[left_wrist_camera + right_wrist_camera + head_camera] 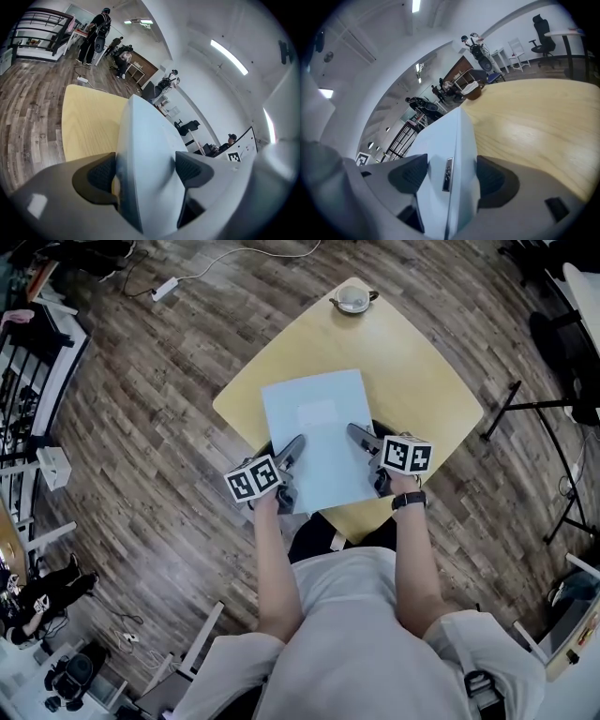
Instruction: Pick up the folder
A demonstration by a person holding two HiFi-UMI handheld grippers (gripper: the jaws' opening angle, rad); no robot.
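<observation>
- The pale blue folder (314, 432) is being clamped at its near left edge between the pads (101, 176) of the left gripper (296, 444).
- Its near right edge is being pinched by the right gripper (359, 435).
- It is being held over the yellow table (422, 381).

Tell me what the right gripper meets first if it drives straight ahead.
The folder: the right gripper is shut on it, and it fills the line ahead. Beyond its far edge, likely open air above the table.
</observation>
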